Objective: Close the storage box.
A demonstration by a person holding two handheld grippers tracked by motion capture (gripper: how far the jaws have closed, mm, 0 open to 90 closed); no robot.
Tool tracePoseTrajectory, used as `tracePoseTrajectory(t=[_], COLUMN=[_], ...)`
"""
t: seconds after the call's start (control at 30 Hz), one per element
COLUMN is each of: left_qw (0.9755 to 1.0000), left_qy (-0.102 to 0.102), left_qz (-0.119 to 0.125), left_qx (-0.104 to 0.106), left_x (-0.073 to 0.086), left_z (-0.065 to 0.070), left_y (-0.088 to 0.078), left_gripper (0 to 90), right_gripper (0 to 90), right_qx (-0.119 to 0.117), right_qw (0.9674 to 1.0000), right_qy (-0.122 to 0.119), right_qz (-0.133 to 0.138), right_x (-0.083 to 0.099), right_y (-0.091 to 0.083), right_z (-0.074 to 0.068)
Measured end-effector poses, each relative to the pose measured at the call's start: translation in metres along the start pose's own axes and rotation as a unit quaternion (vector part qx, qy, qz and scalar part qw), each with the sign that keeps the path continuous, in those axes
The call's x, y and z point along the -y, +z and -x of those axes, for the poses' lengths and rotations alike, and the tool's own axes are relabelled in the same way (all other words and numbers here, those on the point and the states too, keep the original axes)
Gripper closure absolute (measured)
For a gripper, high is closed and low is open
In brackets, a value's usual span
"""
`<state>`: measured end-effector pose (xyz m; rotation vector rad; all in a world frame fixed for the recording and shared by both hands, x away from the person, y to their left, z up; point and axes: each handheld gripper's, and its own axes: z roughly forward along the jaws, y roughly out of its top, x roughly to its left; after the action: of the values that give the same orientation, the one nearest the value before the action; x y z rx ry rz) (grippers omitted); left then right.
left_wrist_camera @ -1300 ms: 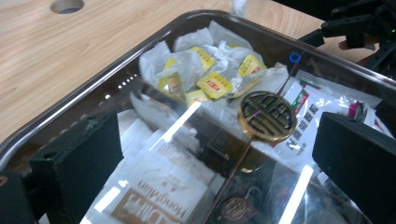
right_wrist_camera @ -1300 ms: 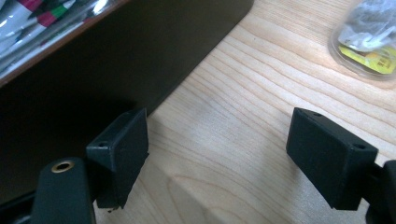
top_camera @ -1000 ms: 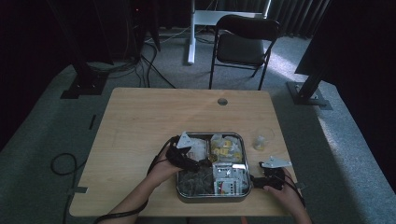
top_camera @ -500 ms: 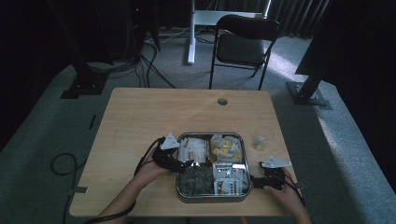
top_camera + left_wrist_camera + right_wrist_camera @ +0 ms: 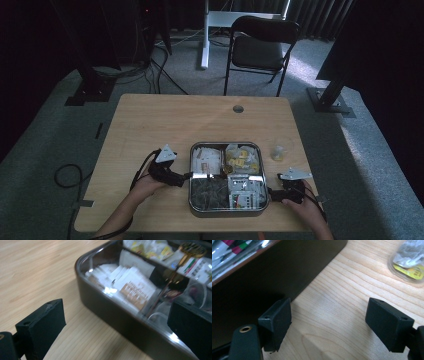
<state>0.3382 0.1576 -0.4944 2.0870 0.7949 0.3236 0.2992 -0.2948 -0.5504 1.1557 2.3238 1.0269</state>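
A metal tin point(image 5: 191, 200) with several compartments sits near the table's front edge. It holds white sachets point(image 5: 206, 159), yellow packets point(image 5: 241, 156), dark items and more packets. My left gripper point(image 5: 186, 176) is at the tin's left side, open. In the left gripper view its jaws straddle the tin's wall point(image 5: 117, 322), one outside over the wood and one over the inside, with white sachets point(image 5: 130, 282) beyond. My right gripper point(image 5: 274, 191) rests open beside the tin's right wall point(image 5: 262, 277), with bare wood between its fingers point(image 5: 275, 321).
A small clear plastic cup point(image 5: 278, 151) with something yellow in it stands right of the tin; it shows in the right gripper view as the cup point(image 5: 409, 257). The wooden table point(image 5: 165, 125) has a round hole point(image 5: 238, 108). A chair point(image 5: 260, 50) stands behind it.
My left gripper has moved left and a little down, from over the tin's far-left compartment to the tin's left wall. The right gripper has stayed put.
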Motion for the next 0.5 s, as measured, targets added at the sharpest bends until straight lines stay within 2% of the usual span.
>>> tracePoseTrajectory(t=[0.1, 0.27, 0.5], left_qw=[1.0000, 0.9999, 0.9997], left_qy=[-0.004, -0.009, -0.020], left_qz=[0.004, 0.005, -0.008], left_qx=[0.005, 0.002, -0.007], left_x=[0.006, 0.017, 0.032], left_z=[-0.003, -0.010, -0.021], left_y=[-0.002, -0.006, -0.009], left_gripper=[1.6, 1.6, 1.6], right_gripper=[20.2, 20.2, 20.2], right_qx=[0.000, 0.000, 0.000], right_qw=[1.0000, 1.0000, 1.0000], right_qy=[0.000, 0.000, 0.000], right_qz=[0.000, 0.000, 0.000], right_x=[0.000, 0.000, 0.000], right_y=[0.000, 0.000, 0.000], right_z=[0.000, 0.000, 0.000])
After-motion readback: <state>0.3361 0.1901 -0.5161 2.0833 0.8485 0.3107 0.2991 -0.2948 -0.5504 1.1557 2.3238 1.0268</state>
